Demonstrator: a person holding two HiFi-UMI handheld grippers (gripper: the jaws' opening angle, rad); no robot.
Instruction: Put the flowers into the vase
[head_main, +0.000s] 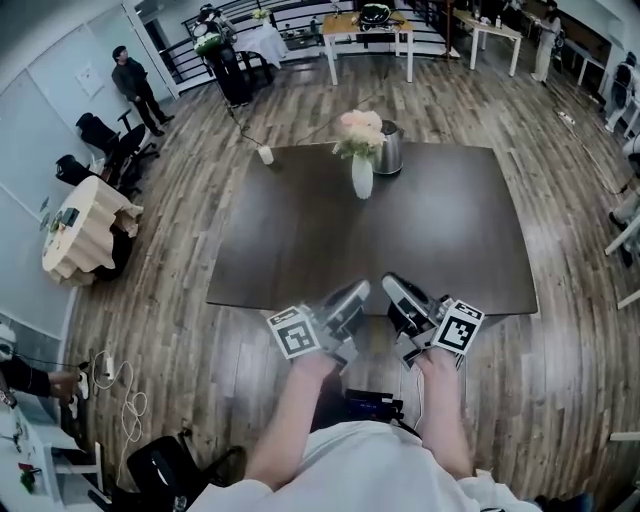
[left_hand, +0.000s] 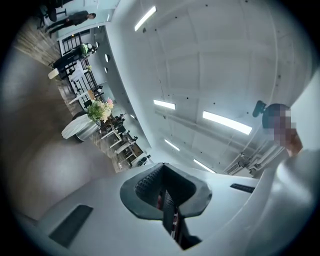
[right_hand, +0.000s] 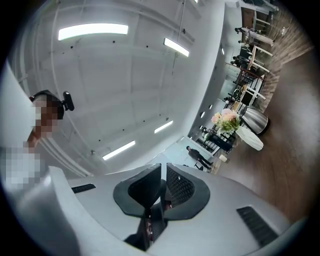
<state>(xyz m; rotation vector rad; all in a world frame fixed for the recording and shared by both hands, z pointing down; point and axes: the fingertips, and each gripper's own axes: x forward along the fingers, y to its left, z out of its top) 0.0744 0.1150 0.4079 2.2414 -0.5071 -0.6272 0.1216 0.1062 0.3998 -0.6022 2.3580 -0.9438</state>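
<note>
Flowers: a pink and cream bunch, the flowers (head_main: 360, 130) stand upright with their stems down in the vase.
Vase: the white vase (head_main: 362, 177) stands upright on the dark desk (head_main: 300, 240).
Kettle: a metal kettle (head_main: 388, 148) sits just behind the vase to its right; I cannot tell whether they touch.
Cup: a small pale cup (head_main: 265, 155) sits left of the vase, well apart.
Left tongs: the left tongs (head_main: 355, 290) are well apart from the vase, on the person's side. Their jaws are pressed together with nothing between them.
Right tongs: the right tongs (head_main: 393, 285) are also well apart from the vase. Their jaws are all but together and empty.
Progress: the task looks finished. No loose stems lie around the vase, and neither pair of tongs carries any, so nothing appears left to place.
</note>
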